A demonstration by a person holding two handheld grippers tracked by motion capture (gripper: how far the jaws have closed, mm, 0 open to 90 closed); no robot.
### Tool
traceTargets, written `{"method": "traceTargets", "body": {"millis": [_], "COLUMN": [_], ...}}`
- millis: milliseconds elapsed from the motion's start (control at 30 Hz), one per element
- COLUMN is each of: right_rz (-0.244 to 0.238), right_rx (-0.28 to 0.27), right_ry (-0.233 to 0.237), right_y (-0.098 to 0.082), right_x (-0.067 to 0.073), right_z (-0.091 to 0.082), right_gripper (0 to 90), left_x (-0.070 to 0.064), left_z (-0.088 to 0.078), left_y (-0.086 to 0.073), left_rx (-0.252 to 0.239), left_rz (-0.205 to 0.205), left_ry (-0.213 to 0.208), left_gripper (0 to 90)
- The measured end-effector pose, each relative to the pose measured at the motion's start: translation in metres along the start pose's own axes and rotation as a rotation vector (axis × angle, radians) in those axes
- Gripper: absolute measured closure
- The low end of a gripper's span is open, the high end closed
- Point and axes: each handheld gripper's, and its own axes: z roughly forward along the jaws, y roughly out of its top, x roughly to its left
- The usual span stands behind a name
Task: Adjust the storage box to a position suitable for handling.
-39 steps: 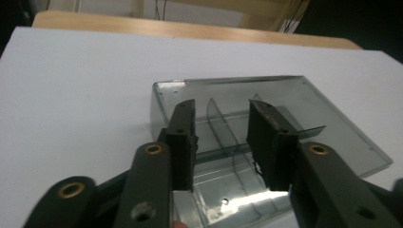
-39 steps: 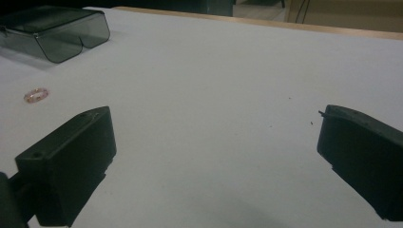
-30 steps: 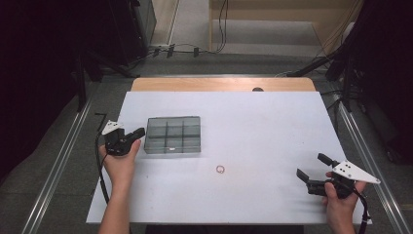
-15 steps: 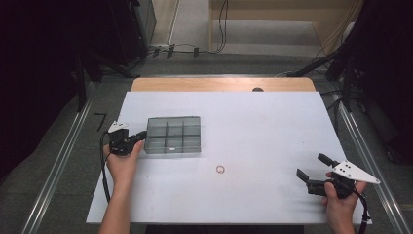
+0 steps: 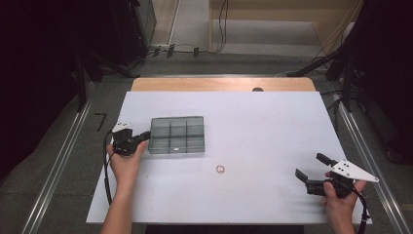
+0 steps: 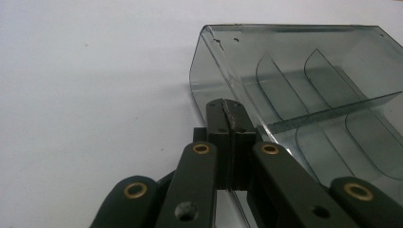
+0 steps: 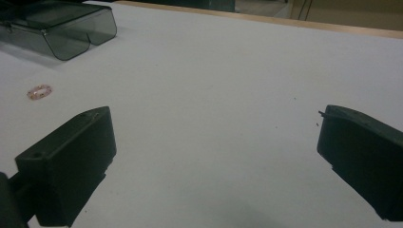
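A clear smoky compartment box [image 5: 177,135] lies left of centre on the white table [image 5: 253,122]. My left gripper [image 5: 144,135] meets the middle of its left short wall. In the left gripper view its jaws [image 6: 228,110] are pressed together on the thin rim of the compartment box [image 6: 304,80], where the long divider ends. A small pinkish ring [image 5: 220,169] lies loose near the table's middle and shows far left in the right gripper view [image 7: 39,91]. My right gripper [image 5: 311,165] hovers open near the front right corner with nothing between its fingers [image 7: 71,161].
The box's compartments look empty. A wooden strip [image 5: 219,84] runs along the table's far edge. Dark stands and cables [image 5: 195,48] crowd the floor beyond, and metal rails [image 5: 63,156] flank both sides.
My left gripper has crept a little to the right against the box's left wall. The right gripper and the ring have stayed put.
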Motion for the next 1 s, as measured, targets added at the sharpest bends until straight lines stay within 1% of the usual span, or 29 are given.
{"method": "traceTargets", "body": {"millis": [167,200,233,267,300,333,367,433,467,533,567,633,667,767,800,900,1000], "right_rz": [-0.001,-0.003,-0.003,-0.017,-0.017,-0.020,-0.020,-0.028,-0.030,-0.027,-0.027,-0.025,-0.023,-0.025,-0.030,-0.025,-0.032], "right_rx": [-0.002,0.001,0.001,0.008,0.008,0.013,0.013,0.007,0.006,0.002,0.002,0.003,0.006,0.004,0.003,0.009,0.012], "right_ry": [0.010,0.018,0.018,0.029,0.029,0.038,0.038,0.064,0.079,0.095,0.095,0.103,0.111,0.113,0.121,0.128,0.145], "right_y": [0.005,0.009,0.009,0.014,0.014,0.019,0.019,0.024,0.028,0.032,0.032,0.036,0.039,0.041,0.044,0.046,0.051], "right_x": [0.006,0.011,0.011,0.015,0.015,0.021,0.021,0.025,0.030,0.034,0.034,0.037,0.040,0.044,0.048,0.052,0.057], "right_z": [0.005,0.010,0.010,0.015,0.015,0.018,0.018,0.021,0.024,0.028,0.028,0.033,0.039,0.044,0.048,0.053,0.062], "right_gripper": [0.0,0.0,0.0,0.0,0.0,0.0,0.0,0.0,0.0,0.0,0.0,0.0,0.0,0.0,0.0,0.0,0.0], "left_x": [-0.002,-0.003,-0.003,-0.004,-0.004,-0.006,-0.006,-0.008,-0.009,-0.010,-0.011,-0.014,-0.016,-0.018,-0.020,-0.022,-0.024], "left_z": [0.001,0.001,0.001,0.001,0.001,0.002,0.002,0.002,0.003,0.004,0.004,0.005,0.005,0.006,0.006,0.007,0.007], "left_y": [0.000,0.000,0.000,0.000,0.000,0.000,0.000,0.000,0.000,0.000,0.000,0.000,0.000,0.000,0.000,0.000,-0.001], "left_rx": [-0.001,-0.002,-0.002,-0.003,-0.003,-0.004,-0.004,-0.003,-0.003,-0.004,-0.003,-0.002,0.000,0.000,0.001,0.000,0.000], "left_rz": [-0.005,-0.005,-0.002,-0.002,-0.002,-0.001,-0.001,0.003,0.004,0.002,0.003,0.004,0.006,0.006,0.011,0.009,0.012], "left_ry": [-0.010,-0.010,-0.009,-0.012,-0.012,-0.012,-0.012,-0.016,-0.016,-0.022,-0.021,-0.026,-0.031,-0.036,-0.038,-0.044,-0.051], "left_gripper": [90.0,90.0,90.0,90.0,90.0,90.0,90.0,90.0,90.0,90.0,90.0,90.0,90.0,90.0,90.0,90.0,90.0]}}
